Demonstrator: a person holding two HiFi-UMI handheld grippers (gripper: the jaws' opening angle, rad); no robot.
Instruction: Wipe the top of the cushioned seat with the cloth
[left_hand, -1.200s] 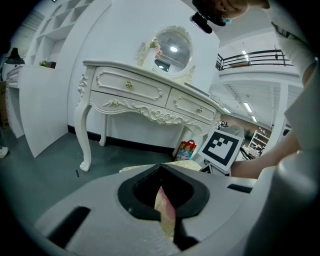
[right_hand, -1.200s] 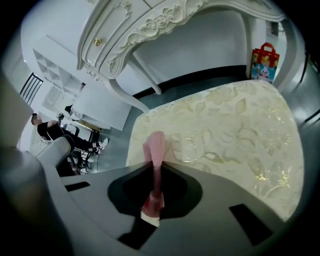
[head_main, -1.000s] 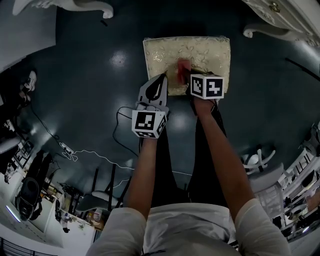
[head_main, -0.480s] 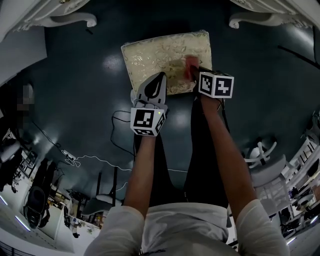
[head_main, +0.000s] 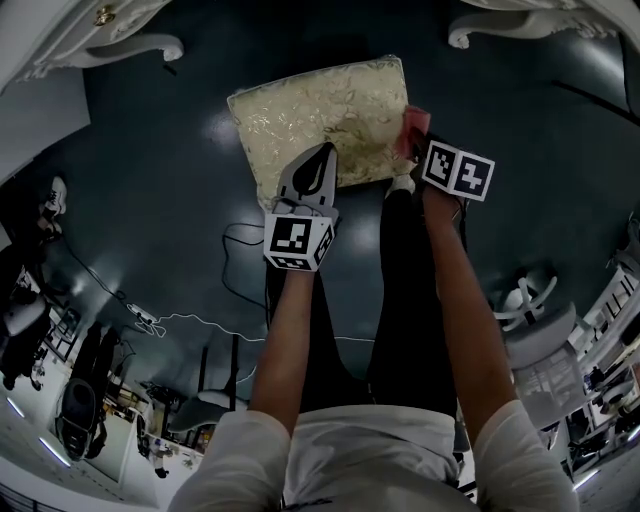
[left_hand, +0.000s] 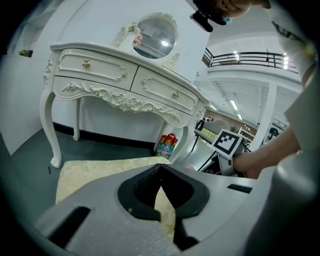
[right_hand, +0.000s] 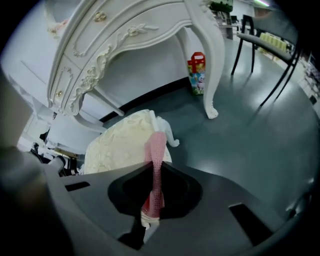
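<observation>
Cloth, pink mesh (head_main: 414, 126), is hanging clenched in the right gripper (head_main: 412, 152) at the right edge of the cream cushioned seat (head_main: 310, 120); left gripper (head_main: 320, 157) is hovering closed, empty.

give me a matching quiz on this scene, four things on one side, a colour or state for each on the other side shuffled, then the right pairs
Things:
1. cloth
2. cushioned seat
3. left claw
4. dressing table

Colour or state:
a. white, with carved drawer fronts
b. shut, with nothing in it
c. pink, pinched in the right claw
d. cream with a leafy pattern, standing on the dark floor

Pairs: 1-c, 2-d, 3-b, 4-a
</observation>
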